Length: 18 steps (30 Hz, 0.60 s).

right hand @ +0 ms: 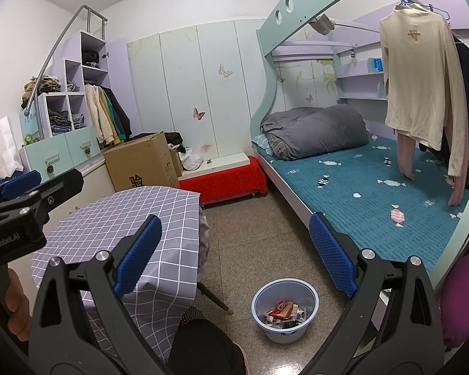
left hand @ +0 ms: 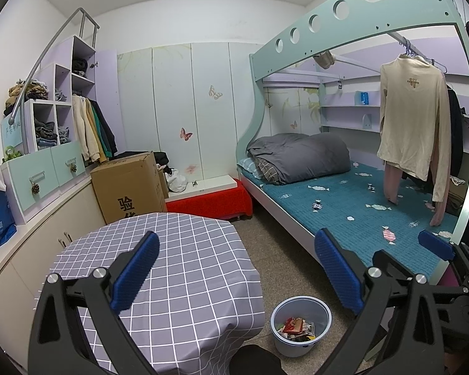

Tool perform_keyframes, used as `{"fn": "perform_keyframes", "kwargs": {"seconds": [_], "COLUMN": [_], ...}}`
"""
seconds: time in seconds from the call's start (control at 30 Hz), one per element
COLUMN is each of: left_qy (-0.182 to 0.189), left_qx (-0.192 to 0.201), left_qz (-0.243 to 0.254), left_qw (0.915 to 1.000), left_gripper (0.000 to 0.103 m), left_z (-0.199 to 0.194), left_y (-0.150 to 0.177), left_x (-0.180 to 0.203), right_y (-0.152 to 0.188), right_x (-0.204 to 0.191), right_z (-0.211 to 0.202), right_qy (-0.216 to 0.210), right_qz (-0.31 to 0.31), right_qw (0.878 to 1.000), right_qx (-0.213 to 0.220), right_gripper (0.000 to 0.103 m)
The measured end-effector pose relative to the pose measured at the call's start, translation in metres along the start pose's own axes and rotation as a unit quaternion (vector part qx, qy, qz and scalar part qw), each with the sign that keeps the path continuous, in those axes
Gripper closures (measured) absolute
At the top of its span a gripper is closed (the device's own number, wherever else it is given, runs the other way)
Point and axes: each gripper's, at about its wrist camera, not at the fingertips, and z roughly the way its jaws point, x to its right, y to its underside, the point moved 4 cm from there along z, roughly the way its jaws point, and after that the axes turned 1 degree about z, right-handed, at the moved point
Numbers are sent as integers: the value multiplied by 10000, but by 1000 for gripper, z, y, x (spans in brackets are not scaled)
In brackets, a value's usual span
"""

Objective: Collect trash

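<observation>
Trash (left hand: 297,328) is seen in the left wrist view as a heap of crumpled wrappers and paper scraps lying inside a pale blue bin (left hand: 300,306), which stands on the speckled floor (left hand: 275,256) between the desk (left hand: 178,268) and the bed (left hand: 359,206). The left gripper (left hand: 237,275) is held above the desk edge and the floor with its blue-padded jaws spread wide apart, and nothing is held between them. The desk is covered by a grey checked cloth. At the right edge of this view part of the right gripper (left hand: 437,245) is visible, one blue pad showing. A cardboard box (left hand: 129,184) stands beyond the desk.

In the right wrist view the trash (right hand: 284,312) is seen in the same bin (right hand: 284,334), on the floor (right hand: 250,234) just beside a slanted desk leg (right hand: 214,297). The right gripper (right hand: 234,256) is held wide open and empty, its jaws framing the desk (right hand: 134,218) corner on one side and the bed (right hand: 375,181) edge on the other. The left gripper (right hand: 18,184) enters from the left edge, over the desk; how far its jaws are parted cannot be told from this view. A hand (right hand: 15,306) is partly visible at the lower left, around a black handle.
</observation>
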Motion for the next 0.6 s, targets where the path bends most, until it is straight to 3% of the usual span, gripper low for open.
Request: {"fn": "perform_keyframes", "kwargs": {"seconds": [0.6], "left_qy": [0], "left_qx": [-351], "left_qz": [-191], "left_qw": [9992], "left_gripper": [5], "left_z": [25], "left_y": [19], "left_x": [-28], "right_y": [7], "right_x": [-15], "right_z": [32], "right_qy": [-89], "right_qz": [-42], "right_qw": [9995], "right_qx": [-290], "right_gripper": [10]}}
